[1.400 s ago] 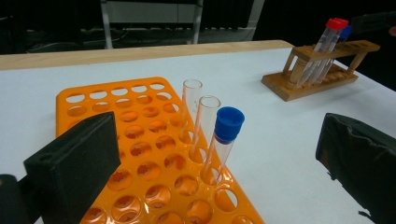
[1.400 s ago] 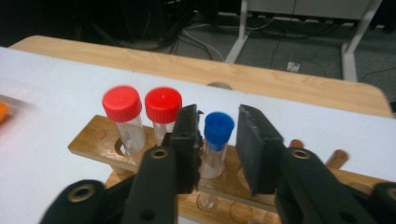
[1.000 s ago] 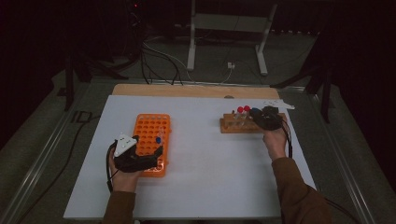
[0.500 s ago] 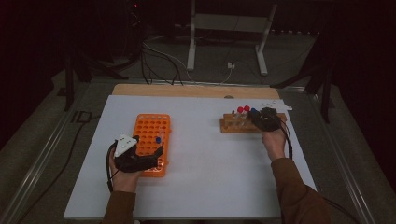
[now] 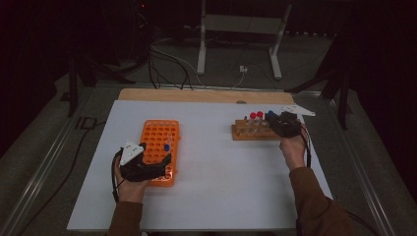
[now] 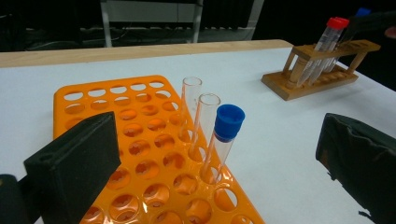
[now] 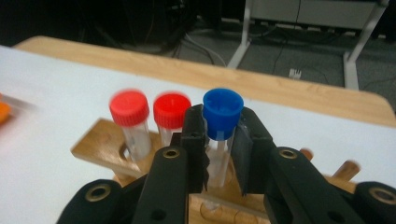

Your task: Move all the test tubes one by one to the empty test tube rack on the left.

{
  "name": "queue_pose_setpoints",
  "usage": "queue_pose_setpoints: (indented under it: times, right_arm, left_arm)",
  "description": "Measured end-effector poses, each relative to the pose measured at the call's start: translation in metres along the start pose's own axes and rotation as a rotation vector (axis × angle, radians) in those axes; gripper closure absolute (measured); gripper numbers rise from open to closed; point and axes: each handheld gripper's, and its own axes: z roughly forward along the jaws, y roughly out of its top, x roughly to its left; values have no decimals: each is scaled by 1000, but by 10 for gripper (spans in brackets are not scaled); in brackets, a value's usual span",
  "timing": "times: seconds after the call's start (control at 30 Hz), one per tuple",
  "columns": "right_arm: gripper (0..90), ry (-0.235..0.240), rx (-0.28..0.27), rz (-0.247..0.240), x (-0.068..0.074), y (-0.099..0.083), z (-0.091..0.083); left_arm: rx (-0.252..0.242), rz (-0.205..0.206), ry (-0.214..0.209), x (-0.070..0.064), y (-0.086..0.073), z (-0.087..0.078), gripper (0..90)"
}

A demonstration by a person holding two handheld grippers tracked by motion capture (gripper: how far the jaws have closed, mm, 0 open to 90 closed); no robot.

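Over at the far right of the white table (image 5: 221, 196), the right gripper (image 7: 219, 140) has its two black, ridged jaws pressed against the clear body of a blue-capped tube (image 7: 222, 112), just under the ribbed screw cap. That tube stands in a small wooden rack (image 7: 100, 140) of pale, round-holed slats and dowel legs, next to two red-capped tubes (image 7: 129, 109) of the same clear plastic. From above, the hand (image 5: 293, 147) behind it sits at the rack's (image 5: 246, 133) right end. Nearer the person, the left gripper (image 5: 147, 164) rests at the near end of a glossy orange plastic rack (image 5: 157, 135), a flat grid of round holes; its blocky matte jaws stand wide apart with nothing between them. In that orange rack (image 6: 140, 154) lean two open glass tubes (image 6: 191, 93) and another tube with a blue cap (image 6: 229, 121), all slightly tilted.
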Motion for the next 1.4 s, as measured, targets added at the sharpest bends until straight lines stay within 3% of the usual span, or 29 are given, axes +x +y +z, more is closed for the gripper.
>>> queue_pose_setpoints:
  times: [0.33, 0.53, 1.0, 1.17, 1.4]
  right_arm:
    - [766, 28, -88, -26, 3, 21, -30]
    - [765, 67, -93, -44, 12, 24, -43]
    - [763, 191, -87, -33, 42, 6, -64]
    - [763, 229, -77, -31, 53, -3, -66]
    - [762, 282, -69, -26, 67, -12, -68]
  left_arm:
    - [-7, -1, 2, 0, 0, -1, 4]
    - [-11, -2, 4, 1, 1, -2, 4]
    - [-25, 18, 7, -5, 3, -3, 4]
    - [-28, 48, 2, -14, 7, -3, 4]
    - [-38, 97, -36, -34, 16, 0, 4]
